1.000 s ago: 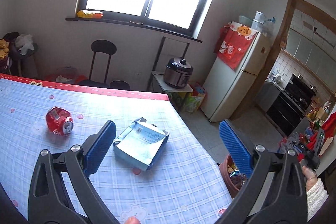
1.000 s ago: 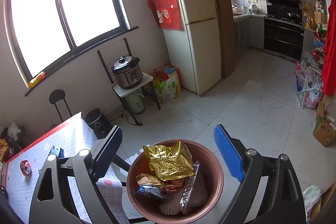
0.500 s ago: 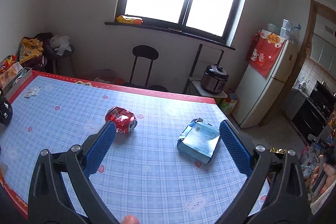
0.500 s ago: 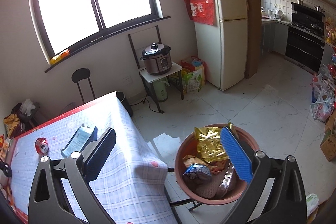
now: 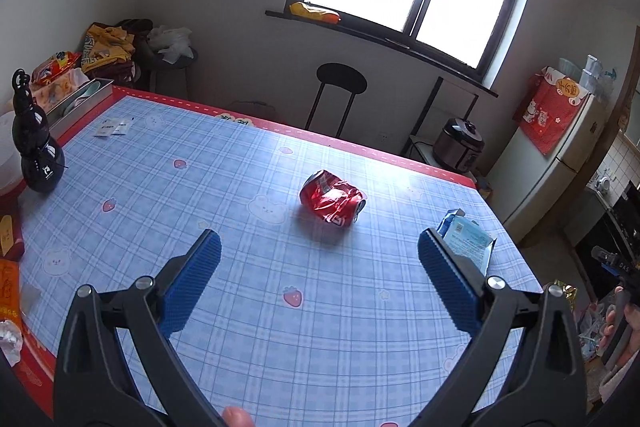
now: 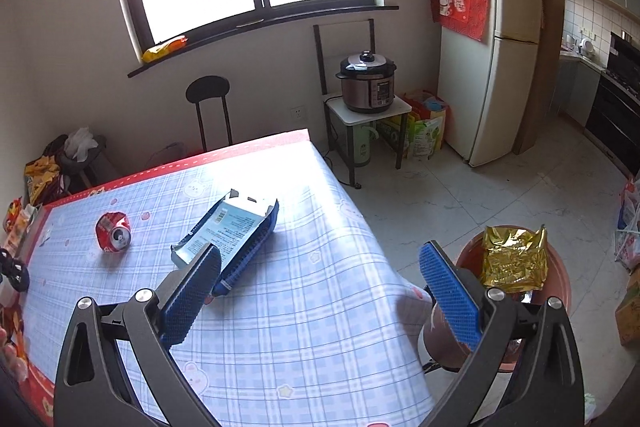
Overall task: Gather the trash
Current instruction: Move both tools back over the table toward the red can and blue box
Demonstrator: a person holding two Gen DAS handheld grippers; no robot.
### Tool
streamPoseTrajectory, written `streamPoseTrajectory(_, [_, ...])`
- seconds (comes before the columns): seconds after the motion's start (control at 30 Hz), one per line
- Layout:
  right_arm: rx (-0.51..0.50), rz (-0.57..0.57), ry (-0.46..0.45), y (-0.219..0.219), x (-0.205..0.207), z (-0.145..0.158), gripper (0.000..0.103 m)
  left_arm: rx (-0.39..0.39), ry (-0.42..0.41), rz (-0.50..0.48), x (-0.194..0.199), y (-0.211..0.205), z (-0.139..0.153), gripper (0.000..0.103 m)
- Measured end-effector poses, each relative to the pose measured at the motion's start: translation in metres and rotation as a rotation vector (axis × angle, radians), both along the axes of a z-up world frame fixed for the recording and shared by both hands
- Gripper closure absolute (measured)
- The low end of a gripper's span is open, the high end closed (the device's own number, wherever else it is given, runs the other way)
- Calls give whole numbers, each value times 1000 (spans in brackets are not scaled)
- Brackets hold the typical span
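Gold wrapper (image 6: 514, 259) in brown basin (image 6: 560, 281)

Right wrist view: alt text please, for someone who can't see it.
An open right gripper, holding nothing, hovers over a blue checked tablecloth. Ahead lie a flattened blue carton and, further left, a crushed red can. Off the table's right edge stands a red-brown bin with a gold wrapper on top.

Crushed red can (image 5: 333, 202), glossy dented metal; flattened blue carton (image 6: 228, 233), matt cardboard, at its three o'clock; checked tablecloth (image 5: 248, 267), smooth sheeny plastic; gold wrapper (image 6: 514, 259), crinkled shiny foil.
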State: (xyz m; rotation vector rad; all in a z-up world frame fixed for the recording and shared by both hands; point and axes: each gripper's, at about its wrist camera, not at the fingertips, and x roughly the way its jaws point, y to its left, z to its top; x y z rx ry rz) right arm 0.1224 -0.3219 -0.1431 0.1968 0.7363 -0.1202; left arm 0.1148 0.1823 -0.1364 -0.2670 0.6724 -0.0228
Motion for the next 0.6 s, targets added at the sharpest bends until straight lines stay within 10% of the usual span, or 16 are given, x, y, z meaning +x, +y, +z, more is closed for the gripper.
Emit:
streamPoseTrajectory(0.4, [-20, 79, 88, 78, 58, -30, 6, -151, 127, -55, 78, 25, -61, 6])
streamPoseTrajectory(0.6, [-11, 99, 121, 99, 86, -49, 6, -416, 224, -39, 141, 19, -118, 9])
